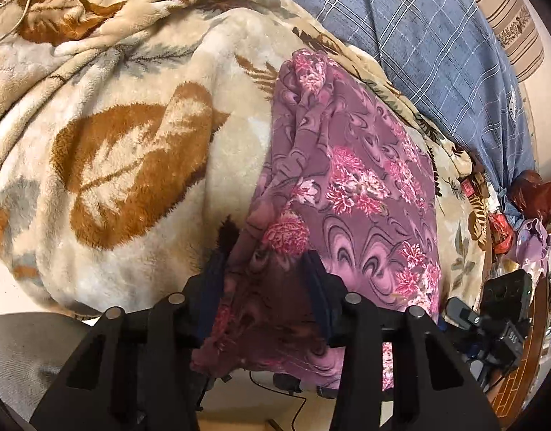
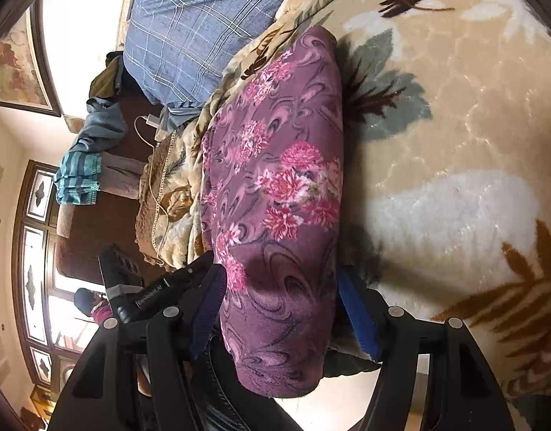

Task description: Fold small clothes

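Note:
A purple garment with pink flowers [image 1: 351, 186] lies in a long folded strip on a cream fleece blanket with brown leaves [image 1: 124, 151]. My left gripper [image 1: 266, 262] stands open with its blue-padded jaws on either side of the garment's near end, which bunches between them. In the right wrist view the same garment [image 2: 275, 186] runs away from me over the blanket [image 2: 455, 143]. My right gripper [image 2: 281, 283] is open too, its jaws straddling the garment's other end, which hangs over the bed edge.
A blue plaid pillow [image 1: 437, 36] lies beyond the garment, also in the right wrist view [image 2: 189, 43]. Clothes [image 2: 85, 151], a charger cable [image 2: 146, 122] and a wooden cabinet [image 2: 35, 251] sit at the left. Clutter [image 1: 509, 222] sits at the right bed edge.

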Tool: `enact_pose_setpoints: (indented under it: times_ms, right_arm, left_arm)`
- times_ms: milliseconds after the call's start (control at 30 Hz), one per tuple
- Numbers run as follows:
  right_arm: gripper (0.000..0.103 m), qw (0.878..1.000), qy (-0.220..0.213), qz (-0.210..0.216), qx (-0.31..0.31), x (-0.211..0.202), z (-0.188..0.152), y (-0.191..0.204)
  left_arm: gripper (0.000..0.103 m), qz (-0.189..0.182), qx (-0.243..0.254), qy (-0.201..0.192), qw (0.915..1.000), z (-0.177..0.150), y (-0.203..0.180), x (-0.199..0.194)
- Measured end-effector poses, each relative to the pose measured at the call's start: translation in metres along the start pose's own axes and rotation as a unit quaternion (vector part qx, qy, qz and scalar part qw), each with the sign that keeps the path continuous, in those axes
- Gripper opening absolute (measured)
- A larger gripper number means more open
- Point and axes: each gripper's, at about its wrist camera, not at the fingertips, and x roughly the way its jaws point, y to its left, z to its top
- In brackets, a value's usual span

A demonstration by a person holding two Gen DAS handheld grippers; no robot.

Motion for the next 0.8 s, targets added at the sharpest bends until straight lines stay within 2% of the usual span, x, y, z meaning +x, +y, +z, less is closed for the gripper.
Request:
enact_pose_setpoints:
  times_ms: [100,267,300,333,367,467,500,567,667,767,800]
  right_arm:
    - [0.067,1.000,0.004,-0.011,-0.005,0.006,-0.004,-0.002]
    - [0.067,1.000,0.015,-0.004,-0.003,0.015,-0.003,-0.006]
    - [0.064,1.000,0.019,0.006,0.006,0.018,-0.002,-0.009]
    - [0.062,0.999,0.024,0.017,0.011,0.020,-0.002,-0.011]
    - [0.053,0.999,0.028,0.025,0.016,0.022,-0.003,-0.014]
    - [0.037,0.999,0.032,0.022,0.021,0.017,-0.002,-0.016]
    - [0.033,0.999,0.026,0.018,0.017,0.011,-0.002,-0.013]
    - [0.030,1.000,0.008,-0.009,-0.007,-0.010,-0.004,0.004]
    - [0.030,0.996,-0.018,-0.063,-0.057,-0.039,-0.011,0.022]
    - [0.035,0.991,0.002,-0.121,-0.063,-0.036,-0.014,0.003]
    - [0.042,0.990,0.012,-0.132,-0.054,-0.031,-0.015,-0.006]
  left_arm:
    - [0.044,-0.016,-0.022,0.013,0.9995,0.003,0.007,0.008]
    - [0.046,-0.048,-0.059,0.038,0.9964,0.006,0.020,0.017]
    - [0.040,-0.052,-0.065,0.037,0.9959,0.005,0.021,0.017]
    - [0.018,-0.064,-0.069,0.043,0.9946,0.003,0.021,0.018]
    - [0.010,-0.079,-0.072,0.053,0.9928,0.002,0.021,0.019]
    - [0.008,-0.075,-0.054,0.047,0.9946,-0.003,0.010,0.008]
    - [0.008,-0.089,-0.058,0.045,0.9933,-0.007,0.003,-0.001]
    - [0.008,-0.115,-0.056,0.035,0.9912,-0.015,-0.012,-0.017]
    - [0.008,-0.089,-0.025,0.055,0.9942,-0.031,-0.034,-0.007]
    - [0.011,-0.050,-0.011,0.080,0.9955,-0.046,-0.038,0.020]
    - [0.011,-0.060,-0.015,0.074,0.9953,-0.046,-0.036,0.020]
